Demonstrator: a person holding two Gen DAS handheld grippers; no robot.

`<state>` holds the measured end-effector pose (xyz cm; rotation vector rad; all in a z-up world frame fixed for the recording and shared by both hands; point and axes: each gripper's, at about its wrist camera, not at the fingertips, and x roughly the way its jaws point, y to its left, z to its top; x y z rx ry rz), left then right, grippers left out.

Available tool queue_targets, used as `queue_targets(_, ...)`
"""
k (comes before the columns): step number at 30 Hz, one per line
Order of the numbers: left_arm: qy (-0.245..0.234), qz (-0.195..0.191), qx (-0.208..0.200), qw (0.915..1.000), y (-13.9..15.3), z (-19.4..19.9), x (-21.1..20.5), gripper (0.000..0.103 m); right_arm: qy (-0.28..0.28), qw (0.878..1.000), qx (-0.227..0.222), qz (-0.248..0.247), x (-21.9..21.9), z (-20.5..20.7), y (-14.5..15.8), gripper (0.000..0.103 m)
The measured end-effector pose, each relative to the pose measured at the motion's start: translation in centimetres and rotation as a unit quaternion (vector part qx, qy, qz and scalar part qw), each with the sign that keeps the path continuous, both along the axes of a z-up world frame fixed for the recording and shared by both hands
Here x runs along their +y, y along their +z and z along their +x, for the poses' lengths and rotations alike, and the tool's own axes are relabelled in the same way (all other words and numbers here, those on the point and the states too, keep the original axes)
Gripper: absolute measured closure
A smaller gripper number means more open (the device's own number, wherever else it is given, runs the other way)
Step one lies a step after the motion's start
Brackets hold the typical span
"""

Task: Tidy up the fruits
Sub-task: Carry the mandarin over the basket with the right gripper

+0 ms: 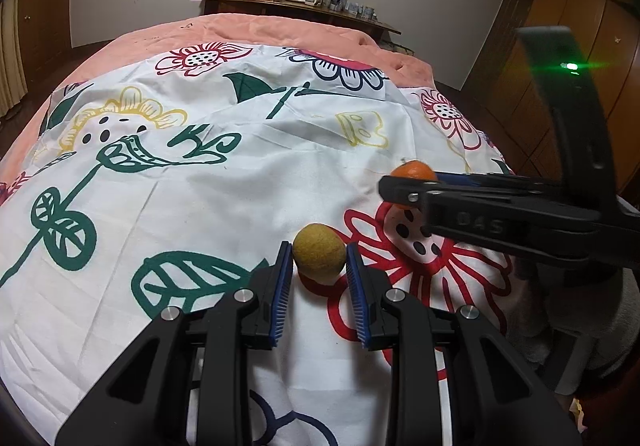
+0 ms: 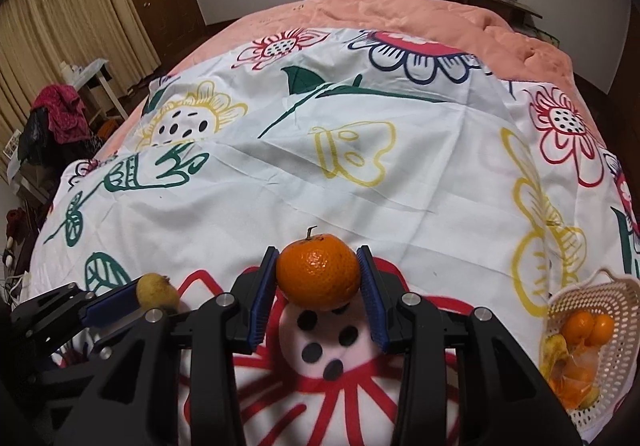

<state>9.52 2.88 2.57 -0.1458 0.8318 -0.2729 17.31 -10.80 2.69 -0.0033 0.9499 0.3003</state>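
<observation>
A yellow-green round fruit (image 1: 319, 258) rests on the flowered white sheet (image 1: 224, 197), and my left gripper (image 1: 319, 250) is shut on it, a blue pad against each side. To its right, my right gripper (image 1: 408, 185) holds an orange (image 1: 414, 169). The right wrist view shows that orange (image 2: 318, 272), stem up, squeezed between the blue pads of my right gripper (image 2: 318, 260) just above the sheet (image 2: 360, 173). At lower left there, the left gripper (image 2: 152, 300) grips the yellow-green fruit (image 2: 157, 292).
A white perforated basket (image 2: 616, 350) lies at the right edge of the bed, holding oranges (image 2: 588, 326) and other fruit. A pink blanket (image 2: 400, 11) covers the far bed. A cluttered wooden shelf (image 1: 296, 3) stands behind it. Curtains, a small table and clothes are at the left.
</observation>
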Motion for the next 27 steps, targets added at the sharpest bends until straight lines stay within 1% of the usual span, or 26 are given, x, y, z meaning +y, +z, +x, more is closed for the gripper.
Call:
queue_targets(4, -0.004, 0.002, 0.001, 1.0, 0.0, 0.0, -0.6, 0.075, -0.022, 1.0, -0.011, 0.016, -1.9, -1.1, 1.0, 0.063)
queue_targets(7, -0.007, 0.004, 0.0, 1.0, 0.1, -0.2, -0.9, 0.075, -0.05, 0.998, -0.02, 0.025, -4.2, -2.0, 1.7, 0.063)
queue_targets(11, -0.012, 0.004, -0.002, 0.9999, 0.4, -0.2, -1.3, 0.075, -0.099, 0.994, -0.029, 0.035, -8.1, -3.7, 2.3, 0.063)
queue_targets(13, -0.016, 0.005, -0.003, 0.9999, 0.5, -0.3, -1.6, 0.075, -0.123, 0.992, -0.029, 0.03, -10.1, -4.5, 2.1, 0.063)
queue_targets(16, -0.021, 0.007, -0.005, 0.9997, 0.7, -0.4, -2.0, 0.075, -0.162, 0.986, -0.023, 0.023, -13.4, -5.4, 1.7, 0.063)
queue_targets(19, -0.025, 0.009, -0.006, 0.9996, 0.8, -0.5, -2.3, 0.075, -0.207, 0.978, -0.021, 0.022, -16.8, -6.4, 1.3, 0.063)
queue_targets(22, -0.029, 0.012, -0.006, 0.9995, 1.0, -0.6, -2.8, 0.075, -0.236, 0.971, -0.022, 0.025, -19.2, -7.4, 1.0, 0.063)
queue_targets(27, -0.039, 0.018, -0.008, 0.9991, 1.4, -0.7, -3.8, 0.075, -0.271, 0.962, -0.024, 0.024, -22.0, -8.7, 0.7, 0.063)
